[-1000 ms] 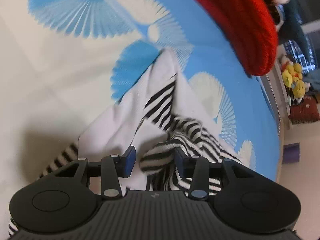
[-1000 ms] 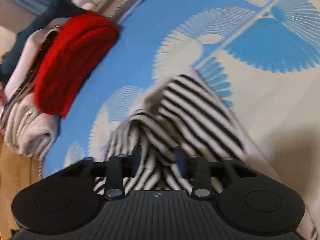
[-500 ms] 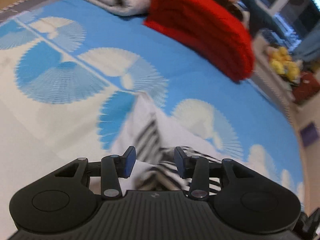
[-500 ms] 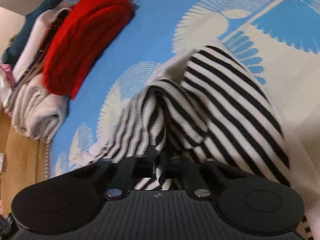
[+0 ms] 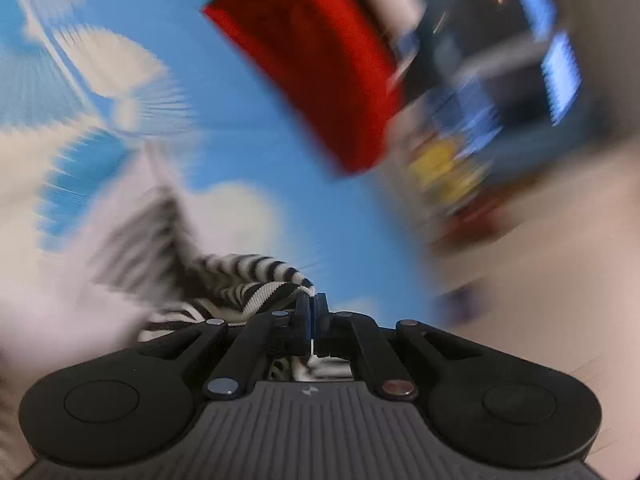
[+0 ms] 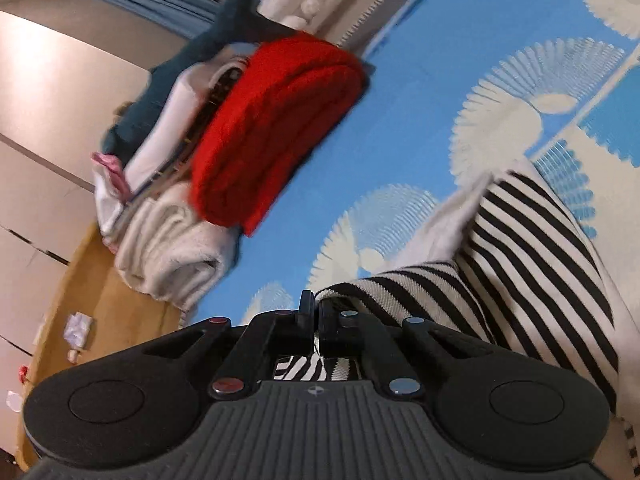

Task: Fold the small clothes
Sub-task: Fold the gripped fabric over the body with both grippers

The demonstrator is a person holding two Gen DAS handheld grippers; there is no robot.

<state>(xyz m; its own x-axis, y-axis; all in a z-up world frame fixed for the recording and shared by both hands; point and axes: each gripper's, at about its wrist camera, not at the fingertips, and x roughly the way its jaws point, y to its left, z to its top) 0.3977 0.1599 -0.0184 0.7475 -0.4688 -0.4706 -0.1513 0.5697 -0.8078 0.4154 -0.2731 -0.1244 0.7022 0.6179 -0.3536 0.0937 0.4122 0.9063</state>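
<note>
Lifting step of the fold, judging by both views. Left tongs [image 5: 312,308] pressed together on a bunched edge of the striped garment [image 5: 240,284], black-and-white cloth pinched right at the tips and showing again in the gap behind them. Right tongs [image 6: 313,310] likewise clamped together on the same striped garment [image 6: 532,264], a rolled hem running off to the right from the tips.

Garment raised at its near edge, draped away toward the far right in the right wrist view, the far end resting on the blue-and-cream patterned bed cover [image 6: 400,128]. White plain side of the cloth visible beside the stripes. Left wrist view heavily smeared, so finer lie of the cloth on that side impossible to read.

Further off on the cover: a folded red knit [image 6: 276,128] on the left, touching a stack of pale folded clothes [image 6: 168,256] at the bed's edge. Well apart from the striped piece.

Next move, as a guess: carrying the 2 pinched corners together across toward the far end, keeping the edge taut and level between both tongs, then laying it down so edges meet before letting go. Main risk: uneven height between the 2 grips, giving a skewed fold, or thin cloth slipping from the tips.
</note>
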